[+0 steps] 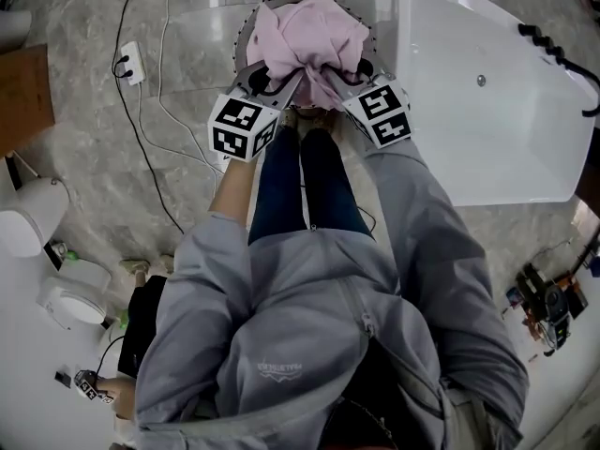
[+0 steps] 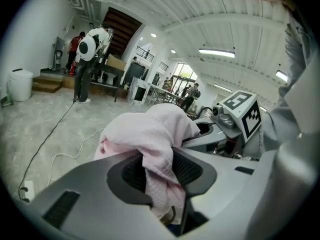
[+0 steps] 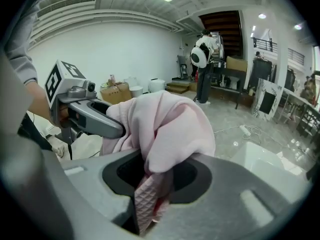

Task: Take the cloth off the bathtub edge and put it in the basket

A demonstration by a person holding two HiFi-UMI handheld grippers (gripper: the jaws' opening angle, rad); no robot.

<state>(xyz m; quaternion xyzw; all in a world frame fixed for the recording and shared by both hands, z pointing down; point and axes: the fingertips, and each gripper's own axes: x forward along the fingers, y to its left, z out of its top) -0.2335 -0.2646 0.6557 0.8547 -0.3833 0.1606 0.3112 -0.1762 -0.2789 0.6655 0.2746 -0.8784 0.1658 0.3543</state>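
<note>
A bunched pink cloth [image 1: 309, 37] hangs between both grippers, right over the round basket [image 1: 246, 28], whose rim shows behind it. My left gripper [image 1: 279, 84] is shut on the cloth's left side; the pink cloth [image 2: 150, 134] is pinched between the dark pads [image 2: 186, 170] in the left gripper view. My right gripper [image 1: 339, 81] is shut on the right side, and the cloth [image 3: 170, 129] fills its jaws in the right gripper view. The white bathtub [image 1: 487, 111] lies to the right of the basket.
A power strip [image 1: 132, 63] with white and black cables [image 1: 169, 111] lies on the marble floor left of the basket. A white bin [image 1: 28, 216] and a cardboard box [image 1: 23, 97] stand at the far left. Tools [image 1: 548, 303] lie at the lower right. People stand far off [image 2: 87, 59].
</note>
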